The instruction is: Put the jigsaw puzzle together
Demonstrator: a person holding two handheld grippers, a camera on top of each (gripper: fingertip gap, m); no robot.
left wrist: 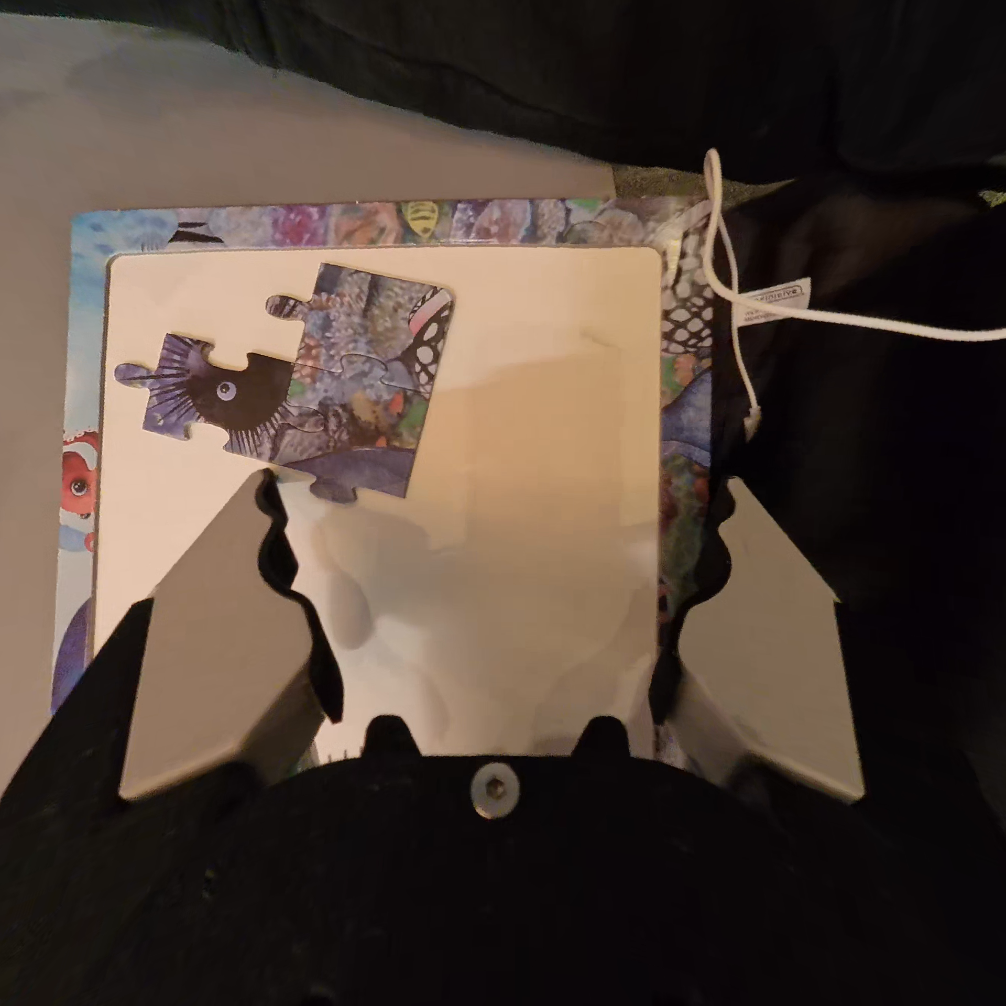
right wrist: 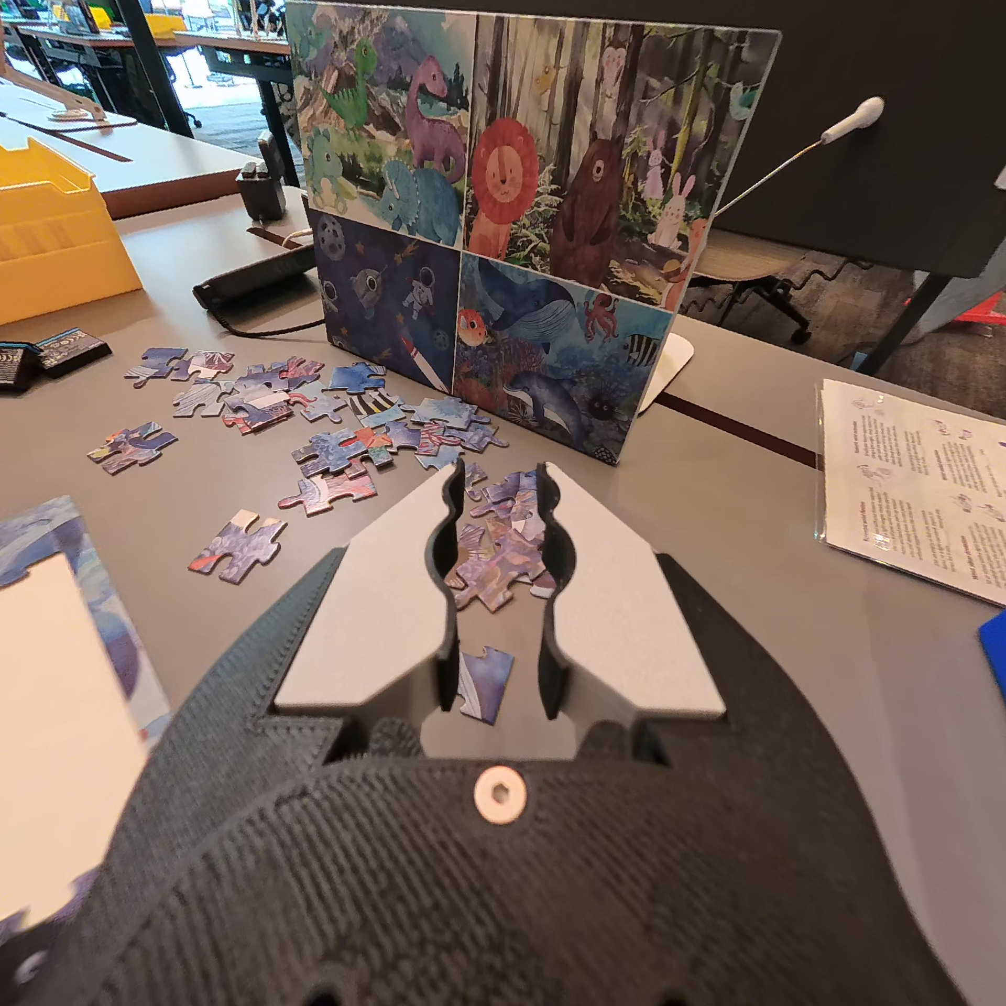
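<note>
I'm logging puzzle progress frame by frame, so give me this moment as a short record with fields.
tray: puzzle tray, mostly bare inside
assembled: joined cluster of a few pieces, towards the tray's far left
loose pieces: scattered on the grey table, outside the tray
reference: picture board standing upright behind the loose pieces
left hand-held gripper: open wide over the tray, holding nothing
right hand-held gripper: narrowly open above the loose pieces, holding nothing
</note>
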